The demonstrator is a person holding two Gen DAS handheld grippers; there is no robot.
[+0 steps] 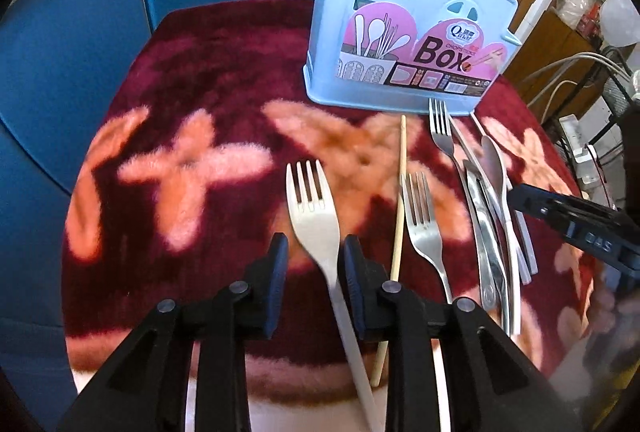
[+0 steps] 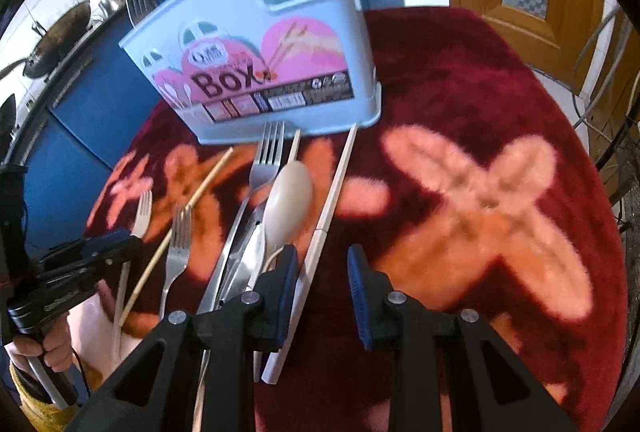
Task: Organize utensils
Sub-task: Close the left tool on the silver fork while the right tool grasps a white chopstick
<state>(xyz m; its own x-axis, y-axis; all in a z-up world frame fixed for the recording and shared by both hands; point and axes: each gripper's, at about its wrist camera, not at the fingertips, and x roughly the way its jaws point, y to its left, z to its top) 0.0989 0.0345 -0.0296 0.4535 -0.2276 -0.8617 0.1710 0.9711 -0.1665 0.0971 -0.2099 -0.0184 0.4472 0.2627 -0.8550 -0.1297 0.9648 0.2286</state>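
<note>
**Poised to clamp the pale fork**

Picking up, not yet gripping. Straddles the neck of the pale fork (image 1: 310, 208) with the left gripper (image 1: 314, 268), jaws spread and not seen to press from both sides.

Lies flat on the red flowered cloth (image 1: 224, 64), just left of the wooden chopstick (image 1: 400, 200) and the steel fork (image 1: 424, 228), well apart from the blue utensil box (image 1: 400, 32) at the far side. Points its tines far and a touch left. Runs its long axis near-to-far, handle trailing back under the gripper toward the near edge.

Calls next, probably, for closing on the neck, lifting clear of the cloth, tipping the fork upright and carrying it far and right to the box's open top.

Hovers with the right gripper (image 2: 322, 284), likewise spread, over the white chopstick (image 2: 320, 252) at the right of the utensil heap (image 2: 248, 232). Passes just beside its left pad, unpinched.
</note>
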